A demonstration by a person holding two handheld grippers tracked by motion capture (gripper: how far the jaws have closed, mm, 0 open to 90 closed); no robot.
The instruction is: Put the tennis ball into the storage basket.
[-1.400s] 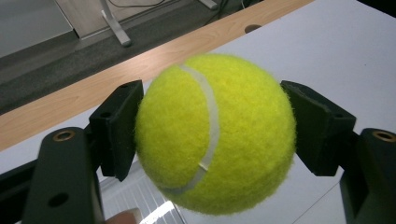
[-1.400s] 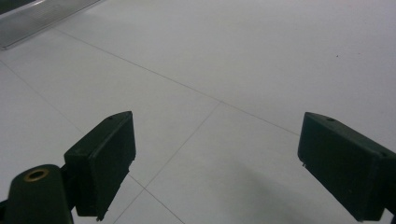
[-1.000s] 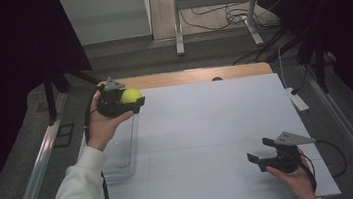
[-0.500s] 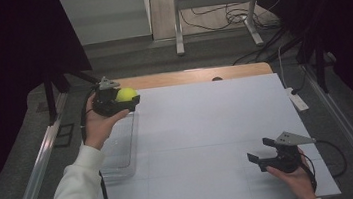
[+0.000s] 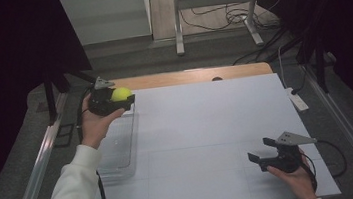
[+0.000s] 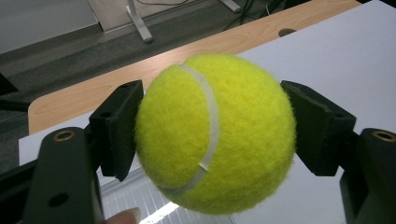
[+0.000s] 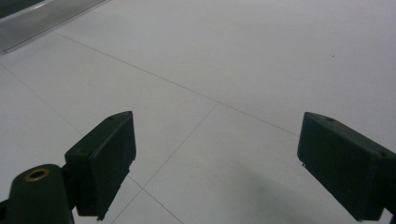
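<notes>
The left tongs (image 5: 123, 99) are clamped on a tennis ball (image 5: 120, 94), pads squeezing both sides so it won't roll, held up over the far end of a clear plastic bin (image 5: 120, 151), probably for a drop. The right tongs (image 5: 263, 151) are parked open and empty over the white counter (image 5: 203, 126).

A clear rectangular plastic container (image 5: 119, 148) sits at the left of the white tabletop (image 5: 207, 126). A white power strip (image 5: 297, 100) lies at the right edge.
</notes>
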